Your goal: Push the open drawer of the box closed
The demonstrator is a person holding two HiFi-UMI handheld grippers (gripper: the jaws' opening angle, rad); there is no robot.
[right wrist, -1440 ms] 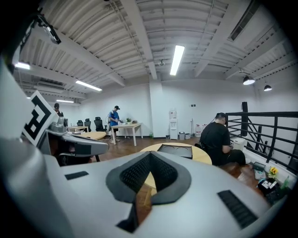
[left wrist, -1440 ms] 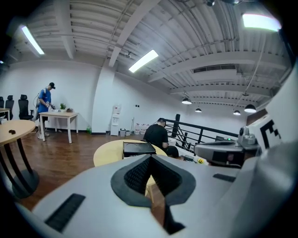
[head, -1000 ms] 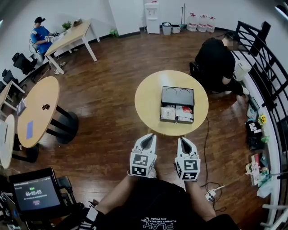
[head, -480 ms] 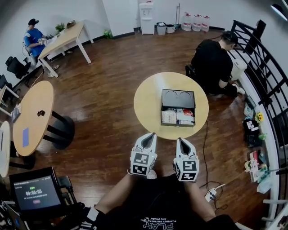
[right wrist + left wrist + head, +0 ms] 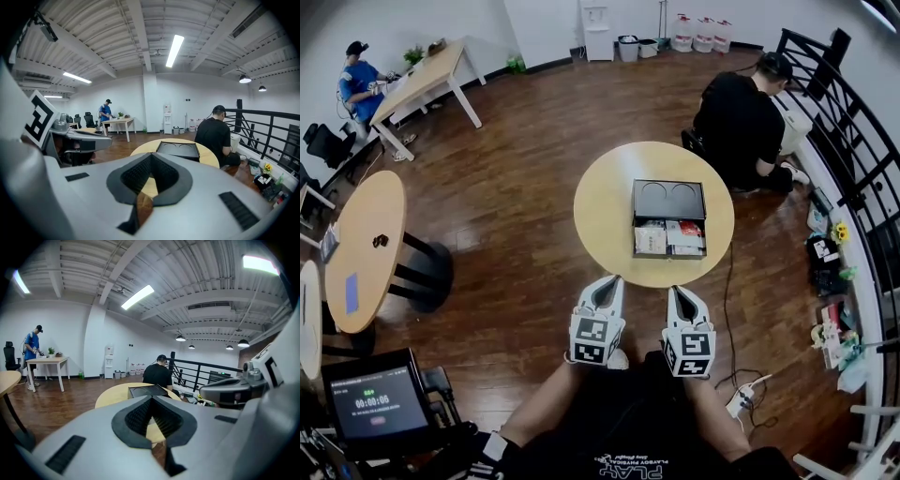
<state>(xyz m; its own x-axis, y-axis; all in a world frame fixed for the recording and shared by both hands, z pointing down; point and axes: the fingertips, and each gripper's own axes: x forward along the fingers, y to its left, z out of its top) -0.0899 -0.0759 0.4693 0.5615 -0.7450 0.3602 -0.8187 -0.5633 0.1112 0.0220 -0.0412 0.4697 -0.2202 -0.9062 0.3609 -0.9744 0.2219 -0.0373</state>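
Note:
A black box (image 5: 669, 199) sits on the round wooden table (image 5: 605, 211), with its drawer (image 5: 668, 238) pulled open toward me and full of small packets. Both grippers hang short of the table's near edge, well apart from the box. My left gripper (image 5: 605, 282) and right gripper (image 5: 677, 292) point at the table, jaws shut with nothing between them. In the left gripper view the left gripper (image 5: 150, 399) has the box (image 5: 146, 390) ahead of it. The right gripper (image 5: 151, 155) points toward the box (image 5: 179, 149) as well.
A person in black (image 5: 739, 117) crouches just behind the table, next to a black railing (image 5: 848, 131). Another round table (image 5: 362, 248) stands to the left and a timer screen (image 5: 371, 403) at bottom left. A cable and power strip (image 5: 741, 403) lie on the wooden floor.
The head view has shifted a little, so the table and box sit slightly higher and further left. Both grippers hold the same pose, still shut.

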